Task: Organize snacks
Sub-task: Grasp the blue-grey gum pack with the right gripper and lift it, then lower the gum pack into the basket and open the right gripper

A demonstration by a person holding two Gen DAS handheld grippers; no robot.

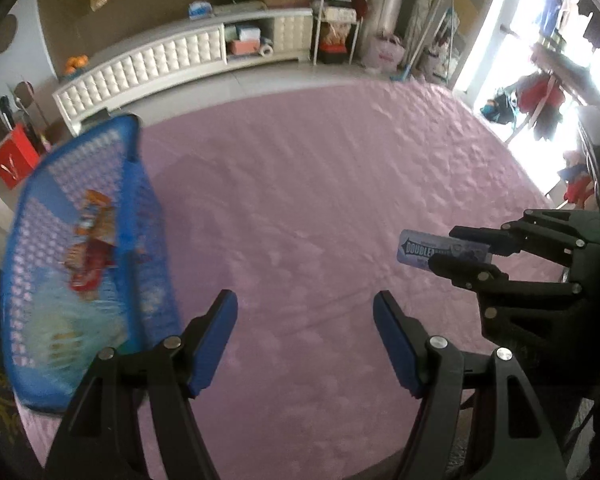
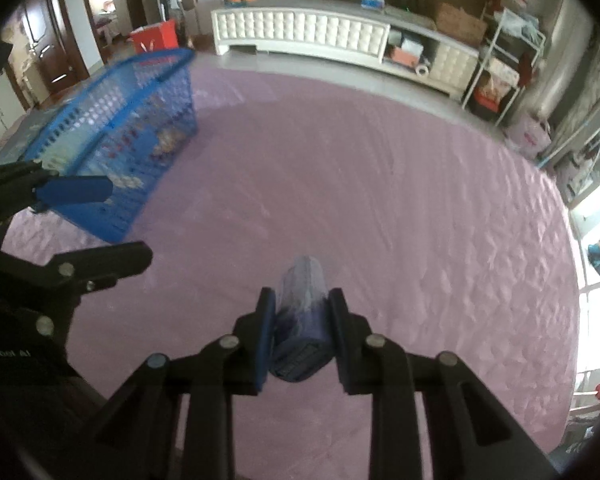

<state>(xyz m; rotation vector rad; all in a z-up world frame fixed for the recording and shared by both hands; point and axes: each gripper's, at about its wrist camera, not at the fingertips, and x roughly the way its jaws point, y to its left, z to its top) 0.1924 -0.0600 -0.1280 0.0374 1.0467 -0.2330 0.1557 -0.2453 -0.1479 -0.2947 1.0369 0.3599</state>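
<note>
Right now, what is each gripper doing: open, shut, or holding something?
Left gripper: open, nothing between its jaws.
Right gripper: shut on the pale blue gum pack, lifted clear of the pink cover.

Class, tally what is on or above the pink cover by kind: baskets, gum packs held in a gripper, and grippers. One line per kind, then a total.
Blue baskets: 1 (snack packets inside, too blurred to count)
Gum packs: 1, held in the right gripper
Grippers: 2, counting the left gripper, its jaws apart on nothing
Total: 4
</note>
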